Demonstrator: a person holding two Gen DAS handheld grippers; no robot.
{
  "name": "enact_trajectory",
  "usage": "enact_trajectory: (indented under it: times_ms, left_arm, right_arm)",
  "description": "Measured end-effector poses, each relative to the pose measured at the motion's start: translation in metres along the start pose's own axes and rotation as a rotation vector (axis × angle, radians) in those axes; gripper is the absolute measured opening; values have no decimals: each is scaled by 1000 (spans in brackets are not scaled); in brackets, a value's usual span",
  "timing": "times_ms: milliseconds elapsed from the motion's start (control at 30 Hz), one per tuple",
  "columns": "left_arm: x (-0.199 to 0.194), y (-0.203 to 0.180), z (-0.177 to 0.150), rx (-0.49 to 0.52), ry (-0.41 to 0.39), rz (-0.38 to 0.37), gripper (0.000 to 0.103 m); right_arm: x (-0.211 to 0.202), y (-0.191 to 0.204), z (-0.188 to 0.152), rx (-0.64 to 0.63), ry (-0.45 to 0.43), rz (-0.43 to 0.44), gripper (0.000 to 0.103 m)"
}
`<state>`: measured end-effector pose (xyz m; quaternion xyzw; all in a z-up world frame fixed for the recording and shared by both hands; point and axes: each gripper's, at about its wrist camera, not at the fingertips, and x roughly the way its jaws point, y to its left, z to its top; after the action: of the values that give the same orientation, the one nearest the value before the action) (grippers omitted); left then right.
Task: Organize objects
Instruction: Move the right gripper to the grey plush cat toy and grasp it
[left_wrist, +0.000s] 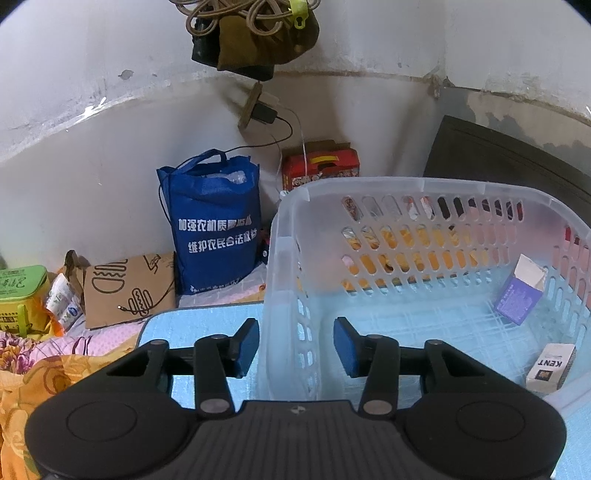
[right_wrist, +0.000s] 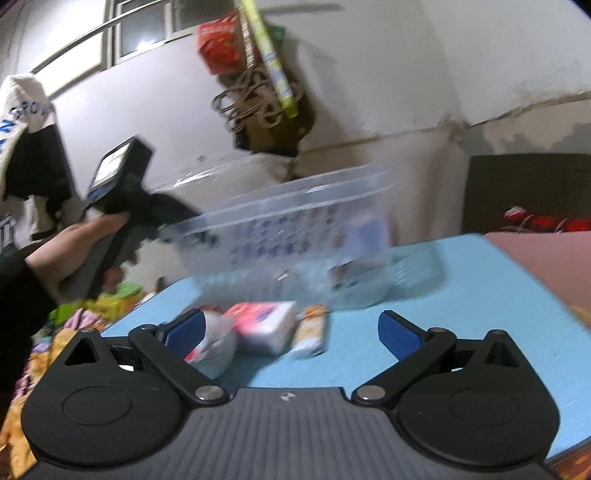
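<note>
Straddling the near-left wall of the translucent perforated plastic basket (left_wrist: 424, 192), the left tongs (left_wrist: 295, 347) stand narrowly parted; whether their pads press the wall cannot be told. Two cartons lie inside: a purple box (left_wrist: 519, 295) at 3 o'clock, a white Kent pack (left_wrist: 550, 367) at 4. The right tongs (right_wrist: 291, 332) are spread wide above the blue foam worktop (right_wrist: 480, 295). Three blurred packets sit between them: a grey pouch (right_wrist: 214, 343), a pink-white block (right_wrist: 264, 326), a small tube (right_wrist: 310, 330).
</note>
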<state>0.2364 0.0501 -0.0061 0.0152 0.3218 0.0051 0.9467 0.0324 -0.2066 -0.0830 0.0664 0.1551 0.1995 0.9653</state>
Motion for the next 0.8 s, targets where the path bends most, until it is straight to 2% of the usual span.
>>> enact_trajectory:
  times_ms: [233, 333, 533, 600, 800]
  left_arm:
    - [-1, -1, 0, 0, -5, 5, 46]
    - [0, 0, 0, -1, -3, -1, 46]
    - [1, 1, 0, -1, -2, -12, 47]
    - [0, 1, 0, 0, -2, -12, 47]
    - [1, 1, 0, 0, 0, -18, 47]
  right_arm:
    - [13, 27, -17, -29, 44, 93, 99]
    - [24, 38, -18, -70, 55, 94, 99]
    - [51, 48, -17, -102, 114, 114, 84]
    - [58, 49, -18, -102, 141, 138, 71]
    - [51, 49, -19, -95, 119, 157, 68]
